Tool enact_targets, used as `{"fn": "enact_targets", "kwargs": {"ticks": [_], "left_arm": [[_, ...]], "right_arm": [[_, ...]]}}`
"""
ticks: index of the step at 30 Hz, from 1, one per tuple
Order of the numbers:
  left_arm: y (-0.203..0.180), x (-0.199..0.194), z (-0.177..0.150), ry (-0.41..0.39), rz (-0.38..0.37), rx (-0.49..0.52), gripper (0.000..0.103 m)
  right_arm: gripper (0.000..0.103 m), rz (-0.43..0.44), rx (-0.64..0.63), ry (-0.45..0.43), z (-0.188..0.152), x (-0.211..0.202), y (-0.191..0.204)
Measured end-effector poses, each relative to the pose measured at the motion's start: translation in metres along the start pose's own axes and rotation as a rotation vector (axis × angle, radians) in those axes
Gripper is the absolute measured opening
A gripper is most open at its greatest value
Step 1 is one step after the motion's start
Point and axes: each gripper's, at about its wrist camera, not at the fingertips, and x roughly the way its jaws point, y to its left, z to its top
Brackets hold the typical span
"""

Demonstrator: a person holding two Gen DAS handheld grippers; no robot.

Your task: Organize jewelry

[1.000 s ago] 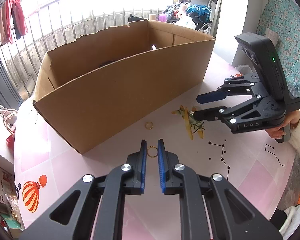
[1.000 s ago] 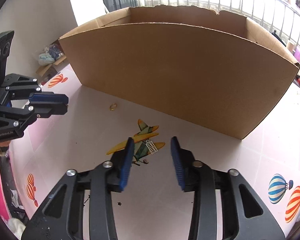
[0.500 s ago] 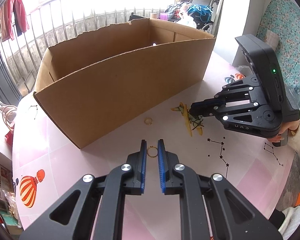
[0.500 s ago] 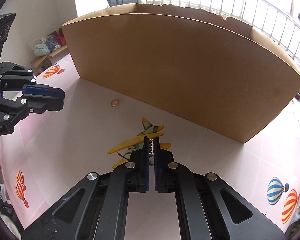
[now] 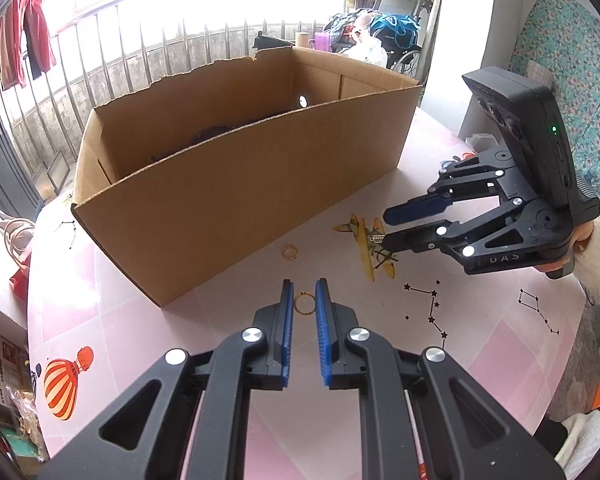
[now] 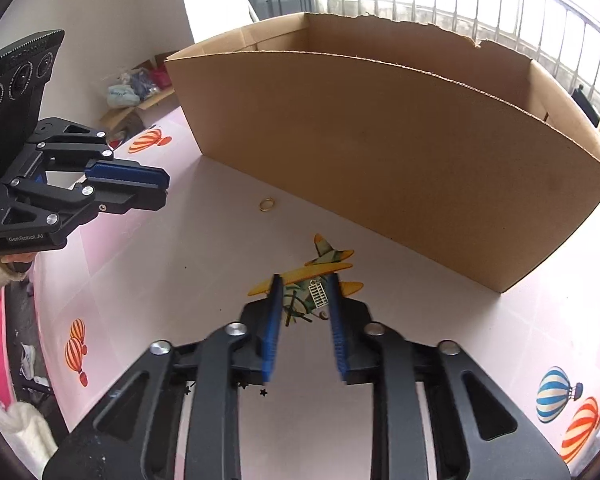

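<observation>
My left gripper (image 5: 304, 282) is shut on a thin gold ring (image 5: 304, 303) pinched at its tips; in the right wrist view this left gripper (image 6: 162, 188) hovers at the left above the pink table (image 6: 160, 280). A second gold ring (image 5: 290, 251) (image 6: 267, 203) lies on the table near the box wall. My right gripper (image 6: 305, 280) (image 5: 385, 228) is low over the printed yellow plane and its jaws are opening. A small silver grid-shaped piece (image 6: 318, 294) (image 5: 377, 237) sits between them, close to the right pad.
A large open cardboard box (image 5: 240, 184) (image 6: 380, 152) stands across the back of the table, with dark items (image 5: 220, 132) inside. A hand in a white sleeve (image 5: 596, 240) holds the right gripper. The table edge (image 5: 572, 360) curves close at the right.
The right gripper closed tight on the small silver piece half a second ago and now stands parted again, slightly lower and nearer the plane print. The left gripper kept still with its ring.
</observation>
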Motion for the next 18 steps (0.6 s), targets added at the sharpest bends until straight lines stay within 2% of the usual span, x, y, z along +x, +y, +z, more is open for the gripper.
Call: {"fn": "enact_targets", "kwargs": {"ticks": [1,3,6,9,16,18], "left_arm": [[0.000,0.000,0.000,0.001,0.001,0.002,0.011],[0.000,0.000,0.001,0.004,0.003,0.005,0.011],[0.001,-0.002,0.001,0.004,0.009,0.006,0.011],[0.003,-0.002,0.001,0.003,0.013,-0.001,0.011],[0.003,0.000,0.001,0.002,0.003,-0.015,0.011],[0.002,0.000,0.002,0.003,0.001,-0.011,0.011]], "right_arm": [[0.028,0.001,-0.008,0.002,0.008,0.011,0.016],[0.020,-0.016,-0.036,0.033,0.009,0.029,0.020],[0.017,-0.024,-0.041,-0.008,0.014,0.038,0.027],[0.004,-0.035,-0.056,-0.008,0.017,0.038,0.028],[0.003,-0.037,-0.051,-0.004,0.026,0.032,0.031],[0.000,-0.027,-0.027,-0.003,0.025,0.034,0.030]]}}
